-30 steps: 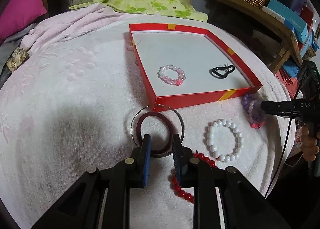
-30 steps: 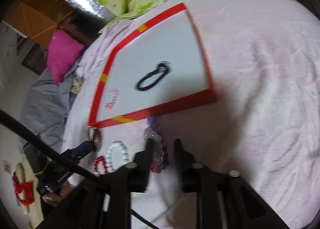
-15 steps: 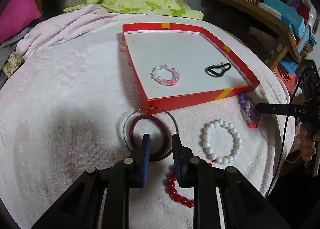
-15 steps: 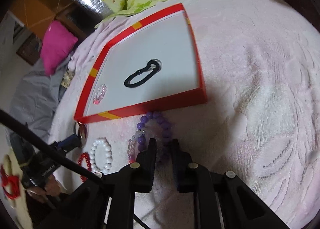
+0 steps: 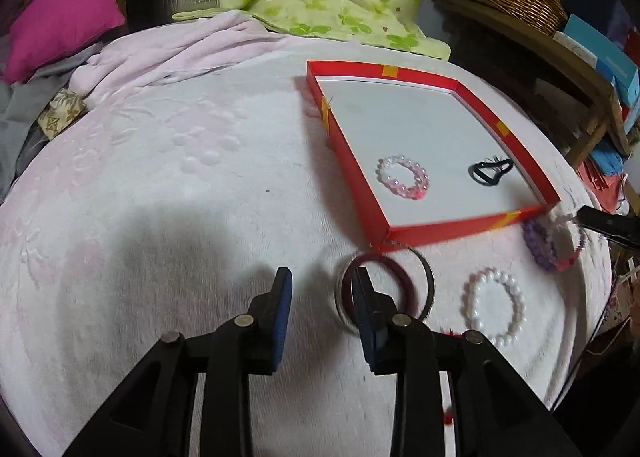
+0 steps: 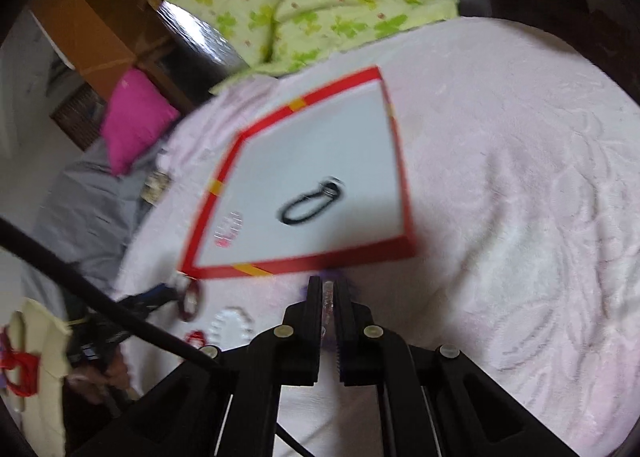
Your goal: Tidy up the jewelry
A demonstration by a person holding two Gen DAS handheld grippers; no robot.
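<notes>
We see the right gripper [image 6: 328, 299] clamped on the purple bead bracelet [image 5: 544, 243], just near of the red tray [image 5: 472, 227], whose near wall lies between the bracelet and the white floor; we judge it should be raised clear of that wall, since a trailing loop could snag. The left gripper [image 5: 322, 289], its jaws just widened and holding nothing, stands over the blanket [image 5: 160, 177]; its right finger [image 5: 366, 299] overlaps the dark red bangle [image 5: 404, 277] inside a thin metal hoop [image 5: 430, 281]. The pink bracelet [image 5: 402, 177] and black loop [image 5: 490, 173] already lie in the tray
</notes>
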